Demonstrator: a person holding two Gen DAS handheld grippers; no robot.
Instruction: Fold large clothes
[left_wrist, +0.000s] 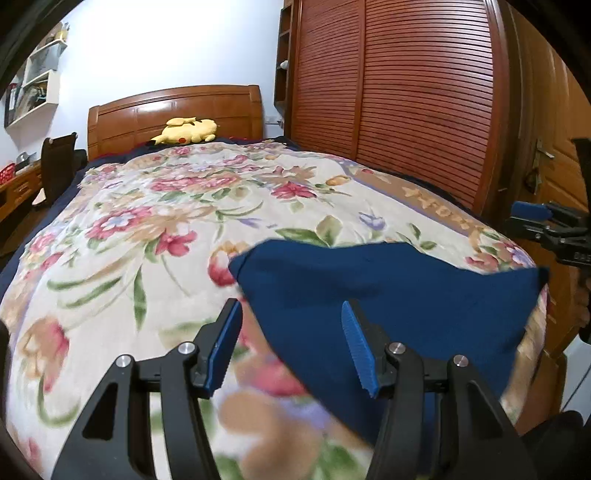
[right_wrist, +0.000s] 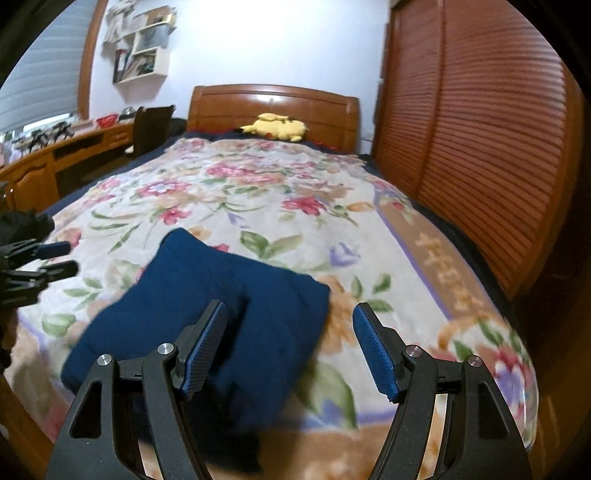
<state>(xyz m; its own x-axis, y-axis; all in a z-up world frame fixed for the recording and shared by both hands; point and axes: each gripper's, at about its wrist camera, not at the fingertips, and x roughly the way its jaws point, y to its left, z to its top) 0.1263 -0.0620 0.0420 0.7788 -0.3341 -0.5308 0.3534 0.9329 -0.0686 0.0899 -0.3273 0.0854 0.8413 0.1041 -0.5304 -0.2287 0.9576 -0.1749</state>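
Garment: navy folded garment (left_wrist: 388, 295) (right_wrist: 207, 306) lies flat on the floral blanket (left_wrist: 155, 229) (right_wrist: 266, 192), near the foot end of the bed, toward the wardrobe side in the left wrist view.
Left tongs (left_wrist: 291, 345): spread wide, nothing between the blue pads; right pad sits over the garment's near edge, left pad over bare blanket. Contact with the cloth cannot be told.
Right tongs (right_wrist: 290, 347): spread wide, holding nothing; left pad over the garment's right portion, right pad over blanket.
Cross view: the other tongs show at the frame edge in each view, left tongs (right_wrist: 48, 258), right tongs (left_wrist: 543, 221), both clear of the cloth.
Surroundings: wooden headboard (left_wrist: 173, 110) (right_wrist: 273, 107) at the far end, yellow plush toy (left_wrist: 186, 131) (right_wrist: 277, 127) lying before it. Slatted wardrobe doors (left_wrist: 399, 81) (right_wrist: 480, 129) close along one side of the bed. Desk (right_wrist: 55, 155) and dark chair (left_wrist: 57, 162) (right_wrist: 151, 125) on the other side; wall shelf (left_wrist: 35, 81) (right_wrist: 142, 44) above.
Poor view: near part of the garment and blanket is motion-blurred; a crease, possibly a fold line, runs down the garment in the right wrist view.
Cut off: garment's near edge is hidden behind the tong frames.
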